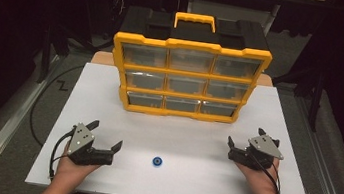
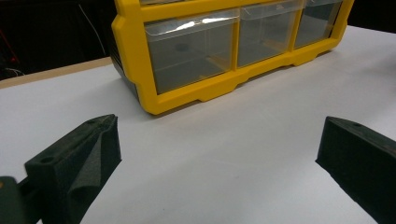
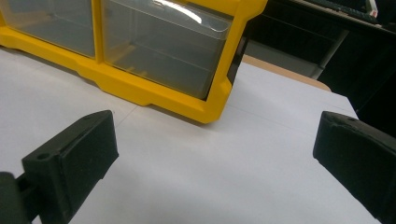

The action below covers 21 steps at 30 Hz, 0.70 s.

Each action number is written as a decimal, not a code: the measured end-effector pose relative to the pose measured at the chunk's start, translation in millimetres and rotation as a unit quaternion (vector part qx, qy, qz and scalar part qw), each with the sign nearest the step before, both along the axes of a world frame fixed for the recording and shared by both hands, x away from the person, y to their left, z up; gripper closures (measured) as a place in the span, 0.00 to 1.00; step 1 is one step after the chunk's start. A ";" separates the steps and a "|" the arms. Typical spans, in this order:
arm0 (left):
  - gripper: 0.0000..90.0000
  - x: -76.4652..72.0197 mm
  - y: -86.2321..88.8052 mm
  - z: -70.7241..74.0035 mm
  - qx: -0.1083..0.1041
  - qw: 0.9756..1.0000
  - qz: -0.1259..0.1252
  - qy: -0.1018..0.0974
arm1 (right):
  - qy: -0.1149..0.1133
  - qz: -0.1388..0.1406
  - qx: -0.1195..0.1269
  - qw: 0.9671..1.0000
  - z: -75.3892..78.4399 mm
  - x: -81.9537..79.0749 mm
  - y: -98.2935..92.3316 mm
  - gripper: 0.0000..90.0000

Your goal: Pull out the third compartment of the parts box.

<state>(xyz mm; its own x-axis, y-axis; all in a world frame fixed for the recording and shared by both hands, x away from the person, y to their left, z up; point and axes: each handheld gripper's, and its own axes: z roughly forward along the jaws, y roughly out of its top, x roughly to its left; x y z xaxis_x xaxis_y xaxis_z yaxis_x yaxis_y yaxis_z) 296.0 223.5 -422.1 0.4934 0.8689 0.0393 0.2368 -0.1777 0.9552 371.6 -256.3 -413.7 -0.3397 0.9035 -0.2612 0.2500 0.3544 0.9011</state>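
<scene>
A yellow and black drawer organizer (image 1: 189, 74) with clear drawers stands upright at the back of the white table (image 1: 107, 113). A small blue ring (image 1: 157, 161) lies on the table near the front, between my hands. My left gripper (image 1: 105, 135) rests at the front left, jaws wide apart and holding nothing. My right gripper (image 1: 252, 139) rests at the front right, open as well. In the left gripper view the organizer's bottom row (image 2: 224, 51) lies ahead of my left gripper (image 2: 219, 154). In the right gripper view its bottom right corner (image 3: 205, 98) sits beyond my right gripper (image 3: 215, 154).
A black cable (image 1: 40, 105) loops off the table's left side. Dark stands and a grey floor surround the table. Bare white surface lies between the organizer and the grippers.
</scene>
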 end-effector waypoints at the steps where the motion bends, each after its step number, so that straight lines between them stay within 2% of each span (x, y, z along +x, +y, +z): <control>1: 0.00 0.2 -0.2 -0.1 0.000 1.000 0.001 -0.001 | 0.001 0.001 -0.002 1.000 -0.4 0.4 -0.2 0.01; 7: 0.00 0.8 0.9 0.2 -0.007 1.000 0.001 0.003 | 0.004 0.004 -0.016 1.000 -2.9 2.3 -0.2 0.01; 12: 0.00 0.3 0.0 0.1 -0.007 1.000 -0.001 0.001 | 0.007 0.005 -0.036 0.999 -5.0 2.7 -0.4 0.01; 17: 0.00 -0.2 1.0 0.2 -0.012 1.000 0.000 -0.003 | 0.000 0.005 -0.070 0.998 -6.3 2.3 0.3 0.01; 21: 0.00 -0.4 0.8 0.0 -0.009 1.000 -0.003 -0.006 | 0.000 0.002 -0.077 0.997 -6.7 2.6 -0.7 0.01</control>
<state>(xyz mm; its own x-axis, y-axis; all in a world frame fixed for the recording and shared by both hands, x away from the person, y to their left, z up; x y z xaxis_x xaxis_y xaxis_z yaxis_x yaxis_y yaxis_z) 295.6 224.4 -422.1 0.4974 0.8670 0.0288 0.2254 -0.1612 0.9609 374.2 -257.0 -420.4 -0.3441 0.8513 -0.3960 0.2479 0.4892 0.8362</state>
